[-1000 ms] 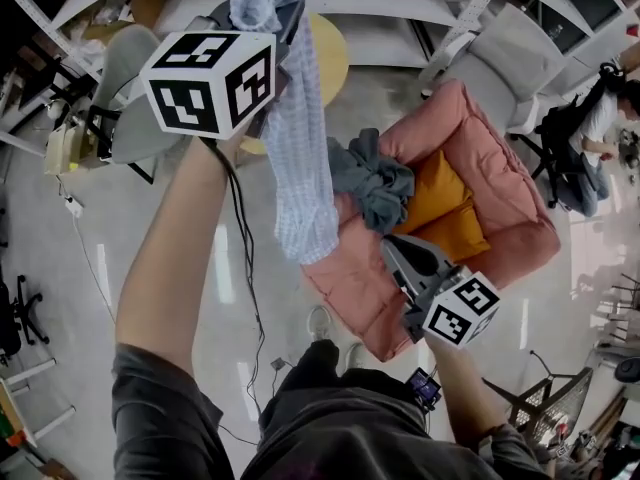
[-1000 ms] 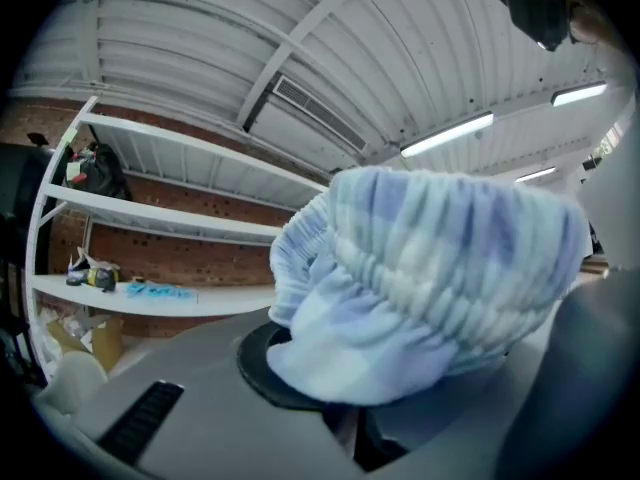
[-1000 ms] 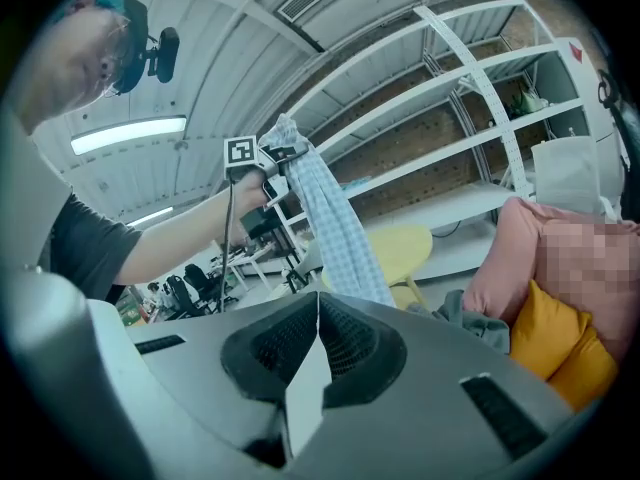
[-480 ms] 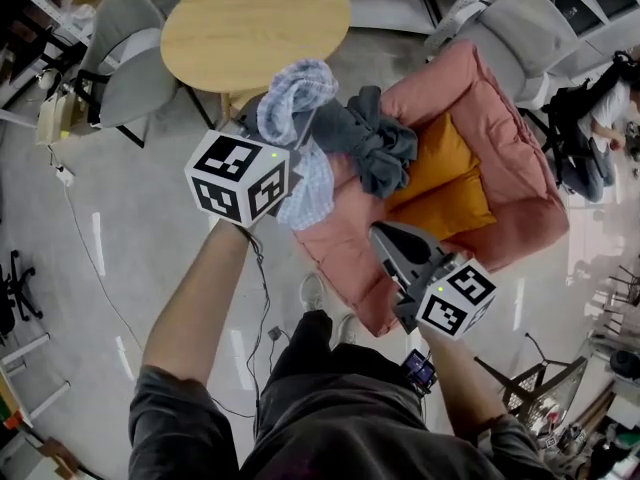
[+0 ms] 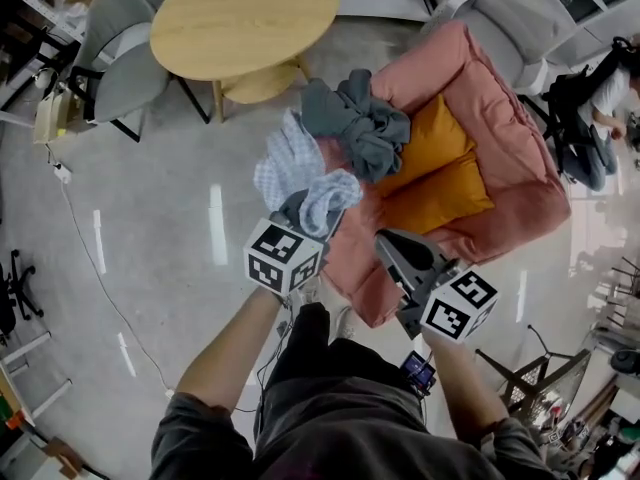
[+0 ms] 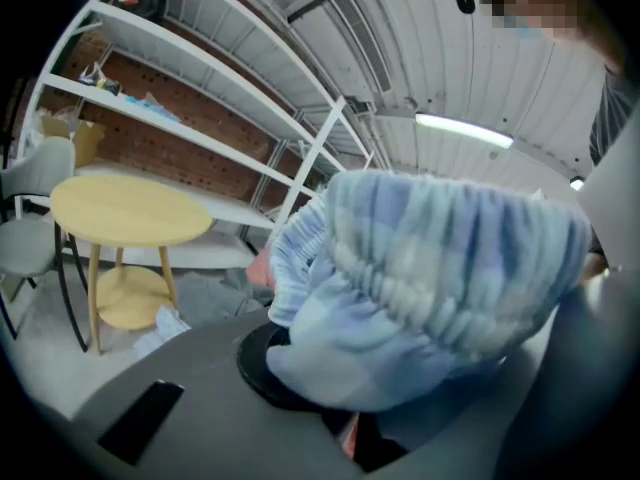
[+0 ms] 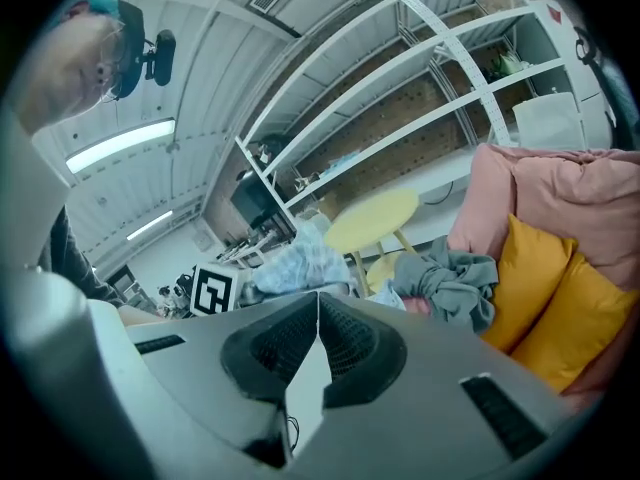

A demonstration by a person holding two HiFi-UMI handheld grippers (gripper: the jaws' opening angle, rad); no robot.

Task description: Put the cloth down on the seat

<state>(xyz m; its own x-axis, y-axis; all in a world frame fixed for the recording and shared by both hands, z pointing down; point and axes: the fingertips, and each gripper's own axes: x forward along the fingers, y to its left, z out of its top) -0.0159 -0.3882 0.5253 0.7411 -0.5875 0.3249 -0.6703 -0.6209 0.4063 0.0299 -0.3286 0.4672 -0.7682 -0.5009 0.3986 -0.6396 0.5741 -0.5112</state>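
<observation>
L claw (image 5: 297, 211) dropped; cloth (image 5: 288, 164) hides jaws.

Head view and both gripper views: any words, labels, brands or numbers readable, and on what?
No readable text.
White marker cubes on the left gripper and right gripper: black square patterns only, no letters.
Items on the white metal shelves: too small to read.
Light blue checked cloth: no label showing.
</observation>
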